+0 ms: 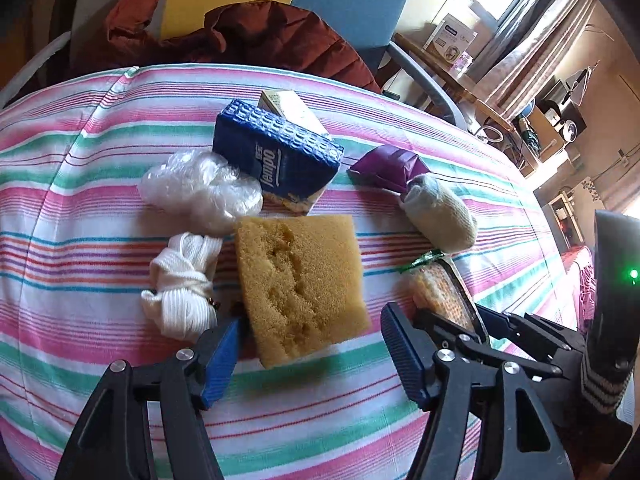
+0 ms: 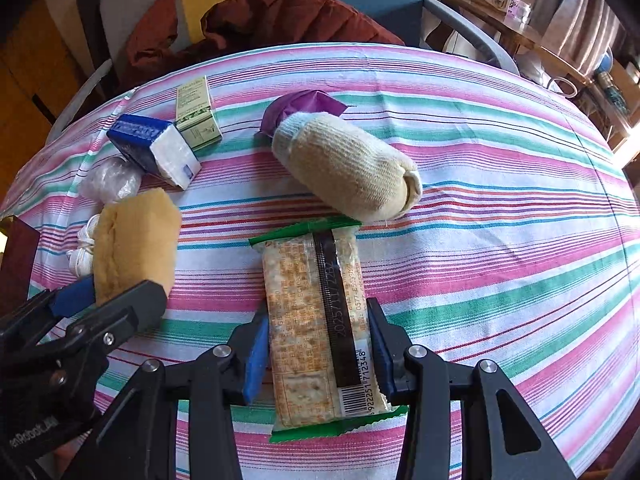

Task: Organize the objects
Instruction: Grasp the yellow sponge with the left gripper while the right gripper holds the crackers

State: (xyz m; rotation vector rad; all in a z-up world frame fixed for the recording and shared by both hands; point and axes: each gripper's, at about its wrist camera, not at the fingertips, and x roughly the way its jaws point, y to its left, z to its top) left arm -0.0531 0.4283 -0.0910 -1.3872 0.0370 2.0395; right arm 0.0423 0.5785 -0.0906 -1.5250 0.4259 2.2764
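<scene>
On the striped tablecloth (image 1: 80,200) lie a yellow sponge (image 1: 300,284), a white rope bundle (image 1: 184,284), a clear plastic wad (image 1: 200,188), a blue Tempo tissue pack (image 1: 276,152), a small yellow-green box (image 1: 292,110), a purple wrapper (image 1: 384,168) and a rolled beige sock (image 1: 440,212). My left gripper (image 1: 316,356) is open, its jaws either side of the sponge's near end. My right gripper (image 2: 318,350) is shut on a cracker packet (image 2: 320,332) with green ends. The sponge (image 2: 136,240) and sock (image 2: 348,168) also show in the right wrist view.
A red-brown jacket (image 1: 256,36) lies on a blue chair (image 1: 360,4) behind the table. A wooden side table with a white box (image 1: 450,40) stands at the back right. The cloth to the right of the sock (image 2: 520,200) holds nothing.
</scene>
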